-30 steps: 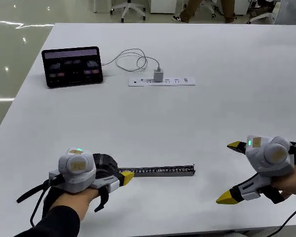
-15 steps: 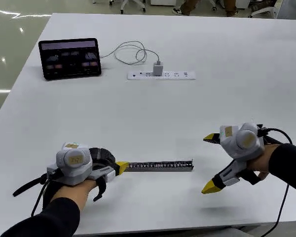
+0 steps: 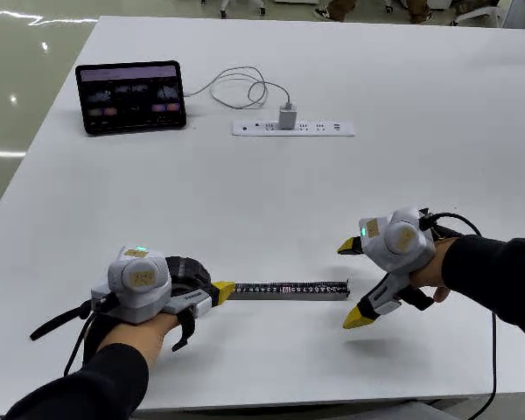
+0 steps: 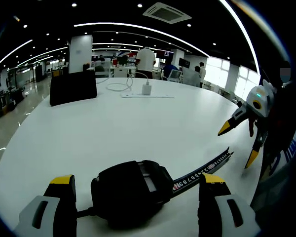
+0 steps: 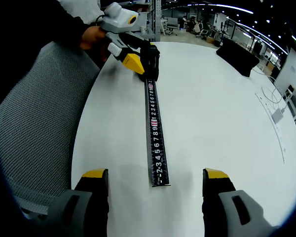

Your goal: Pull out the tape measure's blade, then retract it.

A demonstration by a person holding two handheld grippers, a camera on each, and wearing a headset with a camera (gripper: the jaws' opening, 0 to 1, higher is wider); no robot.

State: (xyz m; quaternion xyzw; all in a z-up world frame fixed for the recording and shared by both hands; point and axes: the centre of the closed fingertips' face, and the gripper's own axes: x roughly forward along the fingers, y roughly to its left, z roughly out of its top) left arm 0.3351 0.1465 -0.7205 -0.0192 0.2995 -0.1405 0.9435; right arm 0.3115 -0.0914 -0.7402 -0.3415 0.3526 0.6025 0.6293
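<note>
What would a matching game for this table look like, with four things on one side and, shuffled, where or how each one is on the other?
Things:
1. tablet
2. charger
3. blade
4. right gripper

Places and states:
a. open, one jaw on either side of the blade's free end
b. flat on the table, drawn out of the black case
c. plugged into the white power strip
d. far left, screen lit

Pairs: 1-d, 2-c, 3-b, 4-a.

tape measure (image 3: pixel 185 276): black case, flat on the table (image 3: pixel 271 201) near its front edge, left side. blade (image 3: pixel 289 290) pulled out partway, lying flat, running right, roughly parallel to the front edge. black with white numbers, tip resting on the table.
</note>
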